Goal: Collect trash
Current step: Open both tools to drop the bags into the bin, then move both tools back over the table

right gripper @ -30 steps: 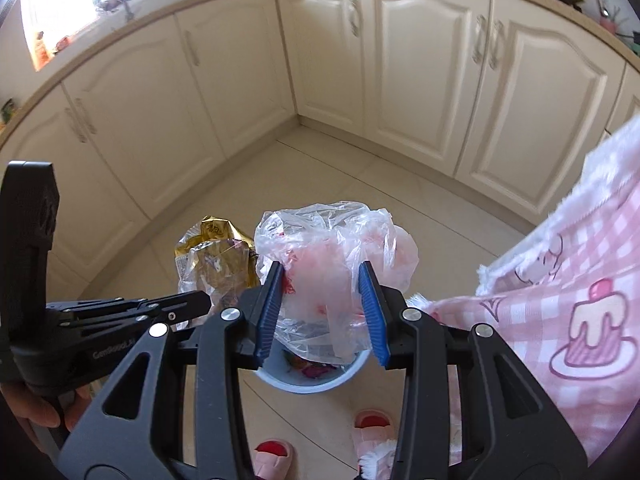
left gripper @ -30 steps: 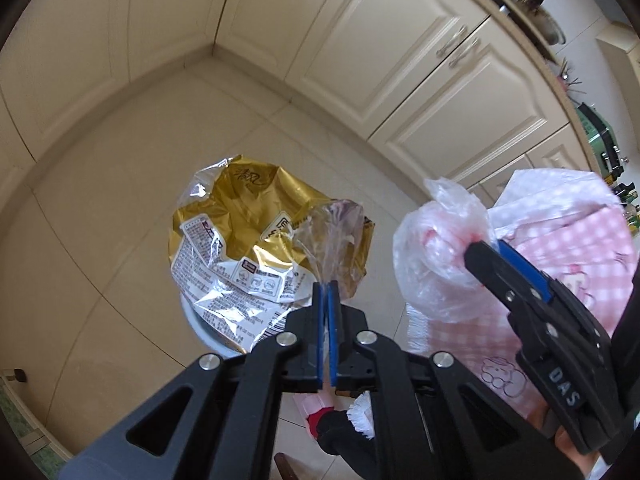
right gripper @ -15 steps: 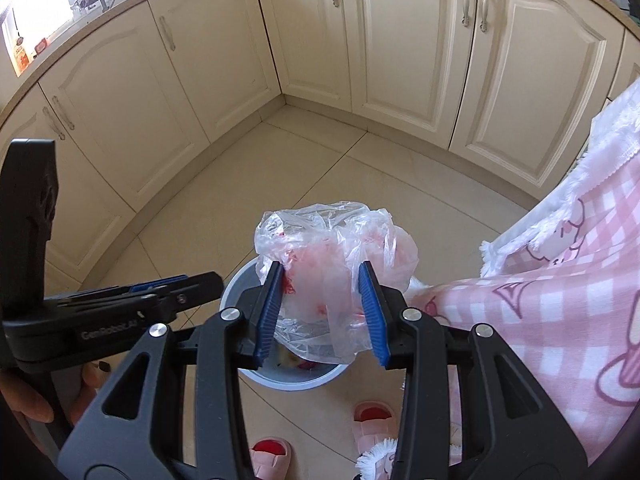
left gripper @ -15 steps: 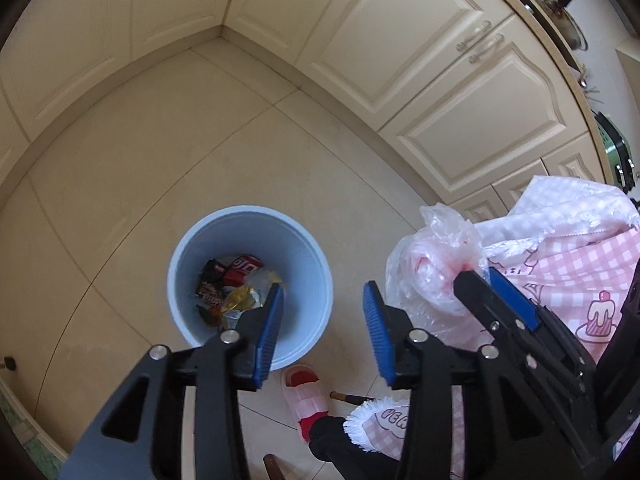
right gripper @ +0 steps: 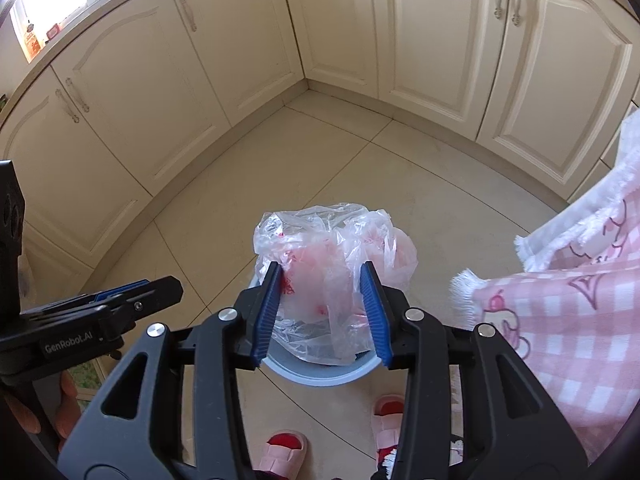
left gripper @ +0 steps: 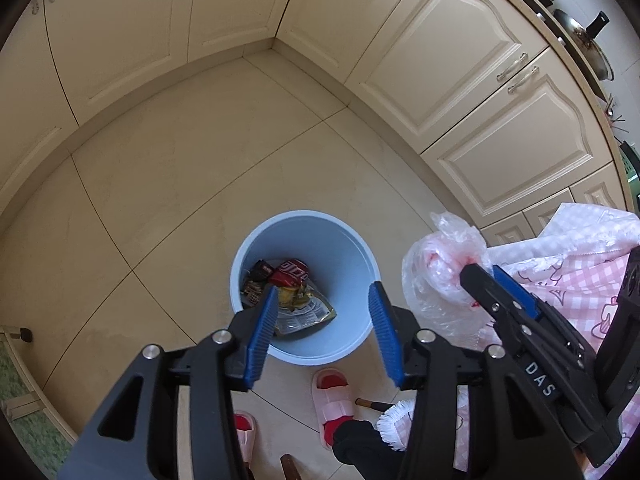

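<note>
Nearest the lens, the left gripper (left gripper: 324,320) is seen with its blue fingers (left gripper: 262,330) spread apart and nothing caught between them; they've just been opening. Slippers (left gripper: 330,400) are spotted right below on the floor (left gripper: 160,200). Just past the fingertips, the bin (left gripper: 352,240) is parked on the tiles, and a gold wrapper (left gripper: 300,310) is lying inside it next to a red packet (left gripper: 290,272) and some darker bits that can't really be made out.

Over on the other side, the right gripper (right gripper: 322,300) is held above the bin's rim (right gripper: 320,378), and a crumpled clear bag (right gripper: 332,264) with pink stuff in it is pinched between its fingers (right gripper: 268,312). So that bag is up in the air, not dropped in yet. A pink checked cloth (right gripper: 560,320) is draped off to the right. Cream cabinets (right gripper: 440,40) are wrapped around the far corner.
</note>
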Tool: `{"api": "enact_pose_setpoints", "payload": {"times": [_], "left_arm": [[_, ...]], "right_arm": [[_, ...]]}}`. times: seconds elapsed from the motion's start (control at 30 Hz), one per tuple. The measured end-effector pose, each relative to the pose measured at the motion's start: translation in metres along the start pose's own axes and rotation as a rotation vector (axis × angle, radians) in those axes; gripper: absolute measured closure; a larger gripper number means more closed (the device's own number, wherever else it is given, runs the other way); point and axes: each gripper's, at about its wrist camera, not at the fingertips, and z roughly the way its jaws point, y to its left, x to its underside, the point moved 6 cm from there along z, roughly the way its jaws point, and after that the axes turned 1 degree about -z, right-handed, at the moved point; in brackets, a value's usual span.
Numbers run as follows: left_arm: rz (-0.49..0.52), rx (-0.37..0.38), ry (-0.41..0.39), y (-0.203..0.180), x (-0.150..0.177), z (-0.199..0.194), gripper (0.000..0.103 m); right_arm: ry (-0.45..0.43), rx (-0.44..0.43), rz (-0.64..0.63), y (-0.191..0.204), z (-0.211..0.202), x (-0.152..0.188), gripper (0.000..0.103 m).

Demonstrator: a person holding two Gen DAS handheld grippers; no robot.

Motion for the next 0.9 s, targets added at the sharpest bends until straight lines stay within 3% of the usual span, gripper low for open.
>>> {"api": "enact_pose_setpoints", "payload": {"times": [0.23, 0.37, 0.53, 0.7, 0.9], "left_arm": [[-0.011, 0.000, -0.026, 0.002, -0.004, -0.015, 0.057], [-0.020, 0.013, -0.042, 0.001, -0.007, -0.029, 0.057], [-0.013, 0.019, -0.080, -0.005, -0.010, -0.055, 0.057], [0.013, 0.029, -0.123, -0.018, -0.008, -0.088, 0.056], [0.047, 0.049, -0.198, -0.042, -0.003, -0.142, 0.055]], "right_arm": [[-0.023, -0.028, -0.004, 0.015, -0.005, -0.014, 0.056], [-0.056, -0.033, -0.004, 0.019, -0.016, -0.024, 0.047], [-0.085, -0.034, -0.009, 0.023, -0.035, -0.030, 0.046], [-0.123, -0.042, -0.013, 0.027, -0.069, -0.033, 0.045], [-0.210, -0.047, -0.029, 0.031, -0.138, -0.036, 0.045]]}}
